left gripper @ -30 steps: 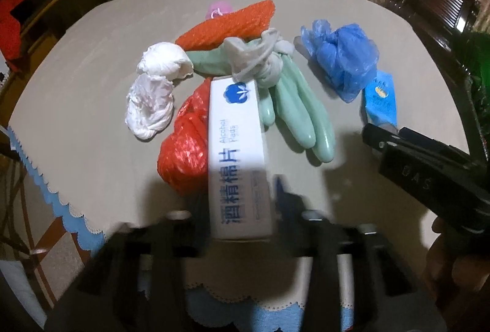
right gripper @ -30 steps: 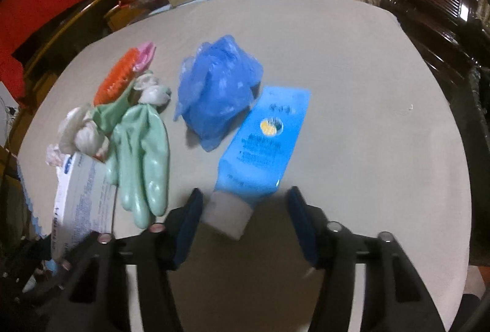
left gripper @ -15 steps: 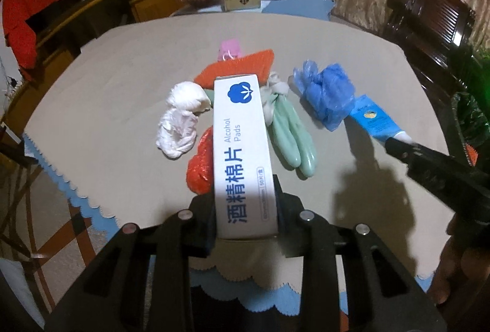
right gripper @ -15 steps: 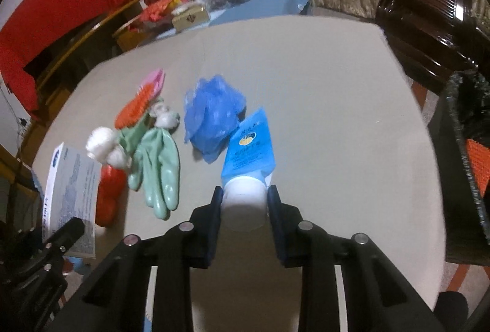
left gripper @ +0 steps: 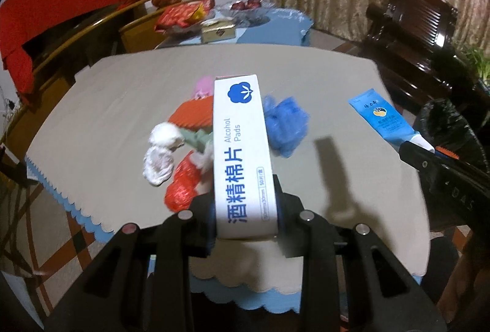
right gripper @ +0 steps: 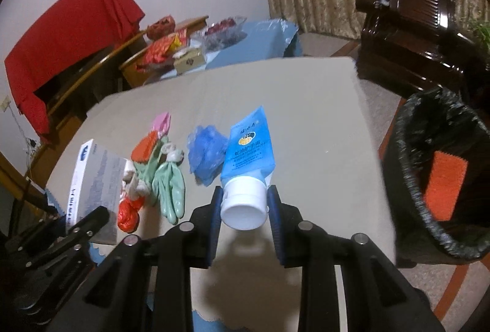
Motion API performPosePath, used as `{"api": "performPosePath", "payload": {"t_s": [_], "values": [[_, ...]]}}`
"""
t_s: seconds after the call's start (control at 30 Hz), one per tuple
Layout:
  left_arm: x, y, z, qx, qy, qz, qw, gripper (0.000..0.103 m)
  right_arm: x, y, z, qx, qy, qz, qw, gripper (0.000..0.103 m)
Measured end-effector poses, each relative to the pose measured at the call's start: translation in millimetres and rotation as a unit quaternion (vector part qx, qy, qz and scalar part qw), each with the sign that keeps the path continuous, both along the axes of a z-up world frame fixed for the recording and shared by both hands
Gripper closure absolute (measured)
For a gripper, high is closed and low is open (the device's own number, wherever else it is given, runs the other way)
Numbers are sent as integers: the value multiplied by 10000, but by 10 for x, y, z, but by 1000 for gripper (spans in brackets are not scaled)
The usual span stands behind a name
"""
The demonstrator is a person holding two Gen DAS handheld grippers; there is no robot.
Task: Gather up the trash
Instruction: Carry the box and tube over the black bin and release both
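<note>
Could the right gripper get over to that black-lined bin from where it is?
Probably yes. The right gripper, shut on the blue tube, hangs above the table, and the bin stands open just beyond the table's edge with nothing between.

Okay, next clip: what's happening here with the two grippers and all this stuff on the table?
A person is clearing trash from the table with a gripper in each hand. The left gripper holds a white alcohol pads box; the right gripper is shut on the cap of a blue tube. Both items are lifted off the table. Green gloves, a blue plastic wad and red and white scraps lie there. A black-lined bin stands at the right.
</note>
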State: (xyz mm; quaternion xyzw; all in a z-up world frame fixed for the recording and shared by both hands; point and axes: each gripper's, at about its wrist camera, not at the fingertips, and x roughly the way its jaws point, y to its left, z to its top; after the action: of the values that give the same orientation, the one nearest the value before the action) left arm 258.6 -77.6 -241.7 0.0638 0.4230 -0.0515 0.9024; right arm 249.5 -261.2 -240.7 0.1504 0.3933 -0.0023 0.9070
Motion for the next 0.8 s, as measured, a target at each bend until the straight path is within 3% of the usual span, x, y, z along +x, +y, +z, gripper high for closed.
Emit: {"api": "performPosePath", "payload": {"t_s": [0.33, 0.8], "values": [[-133, -534, 326, -58, -261, -347, 9990, 74, -375, -518, 378, -157, -357, -357, 9986, 74], [-347, -1621, 566, -256, -371, -1004, 9939, 74, -831, -1576, 499, -522, -381, -979, 9931, 74]]}}
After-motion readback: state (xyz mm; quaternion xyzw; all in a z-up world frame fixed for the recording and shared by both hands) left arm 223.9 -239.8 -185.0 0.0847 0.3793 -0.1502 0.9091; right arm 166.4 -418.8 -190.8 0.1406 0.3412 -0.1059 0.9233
